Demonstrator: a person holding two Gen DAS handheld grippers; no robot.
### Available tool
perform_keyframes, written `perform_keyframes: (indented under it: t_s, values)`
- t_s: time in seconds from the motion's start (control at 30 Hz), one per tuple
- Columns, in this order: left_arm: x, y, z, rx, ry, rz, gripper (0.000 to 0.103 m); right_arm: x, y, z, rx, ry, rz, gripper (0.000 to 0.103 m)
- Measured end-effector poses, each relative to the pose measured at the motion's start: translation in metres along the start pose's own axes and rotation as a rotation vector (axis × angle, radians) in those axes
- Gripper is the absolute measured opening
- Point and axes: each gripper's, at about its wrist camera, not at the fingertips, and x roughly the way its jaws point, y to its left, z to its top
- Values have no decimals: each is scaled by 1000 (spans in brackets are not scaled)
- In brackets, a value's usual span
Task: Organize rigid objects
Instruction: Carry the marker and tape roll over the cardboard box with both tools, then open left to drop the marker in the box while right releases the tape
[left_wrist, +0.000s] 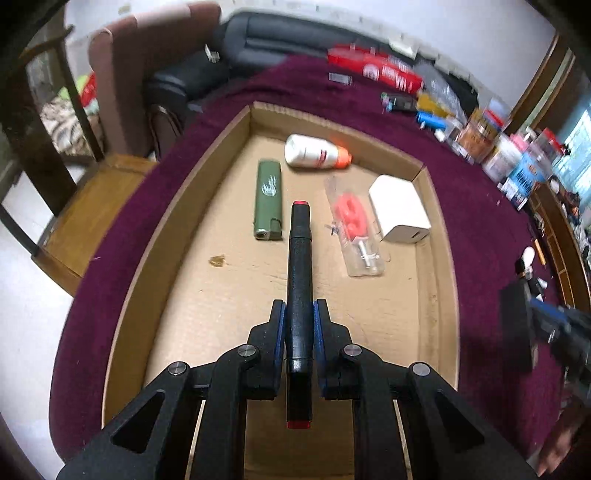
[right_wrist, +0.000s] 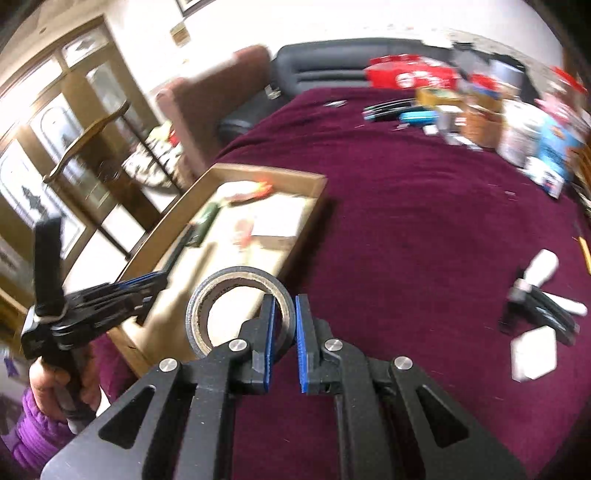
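Note:
My left gripper (left_wrist: 299, 306) is shut on a black marker (left_wrist: 300, 258) with red ends, which points forward over a shallow cardboard tray (left_wrist: 155, 236). In the tray lie a green lighter (left_wrist: 269, 199), a white bottle with an orange cap (left_wrist: 314, 152), a clear bag with a red part (left_wrist: 352, 225) and a white charger block (left_wrist: 399, 208). My right gripper (right_wrist: 284, 300) is shut on the wall of a grey tape roll (right_wrist: 207, 291), held just right of the tray's (right_wrist: 295, 236) near corner. A hand in a purple sleeve (right_wrist: 33, 417) holds the left gripper (right_wrist: 159, 280).
A maroon cloth (right_wrist: 406, 221) covers the table. Boxes and packets (right_wrist: 480, 110) crowd its far right side. A black tool (right_wrist: 539, 310) and a white square piece (right_wrist: 533, 354) lie on the cloth at right. A wooden chair (left_wrist: 92, 206) stands to the tray's left.

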Motion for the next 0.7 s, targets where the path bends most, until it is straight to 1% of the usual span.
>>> perform_keyframes:
  t_s: [0.1, 0.2, 0.27, 0.3, 0.37, 0.4, 0.47, 0.5, 0.53, 0.57, 0.63, 0.7]
  values:
    - [15, 2, 14, -3, 55, 3, 12, 23, 23, 4, -51, 39, 4, 8]
    - [21, 0, 26, 8, 51, 25, 12, 42, 43, 6, -100, 74, -9, 8]
    - [22, 3, 31, -5, 39, 10, 12, 53, 51, 10, -123, 93, -22, 8]
    - [21, 7, 32, -15, 27, -15, 12, 61, 56, 11, -139, 107, -47, 8]
    - [11, 13, 29, -29, -15, -60, 13, 72, 60, 13, -154, 134, -43, 8]
    - [4, 17, 28, -35, -37, -63, 14, 75, 60, 11, -159, 146, -47, 8]
    - [-13, 23, 22, -40, -94, -74, 19, 85, 63, 11, -171, 171, -67, 8]
    - [-23, 27, 18, -46, -127, -74, 24, 91, 63, 11, -172, 184, -73, 8]
    - [-33, 32, 15, -54, -161, -71, 31, 95, 64, 12, -171, 190, -78, 8]
    - [-45, 39, 8, -65, -208, -66, 33, 97, 64, 13, -170, 197, -83, 8]
    - [-60, 47, 2, -76, -259, -50, 35, 105, 63, 17, -171, 207, -105, 8]
    - [-71, 55, -5, -83, -301, -8, 36, 111, 64, 21, -168, 214, -128, 8]
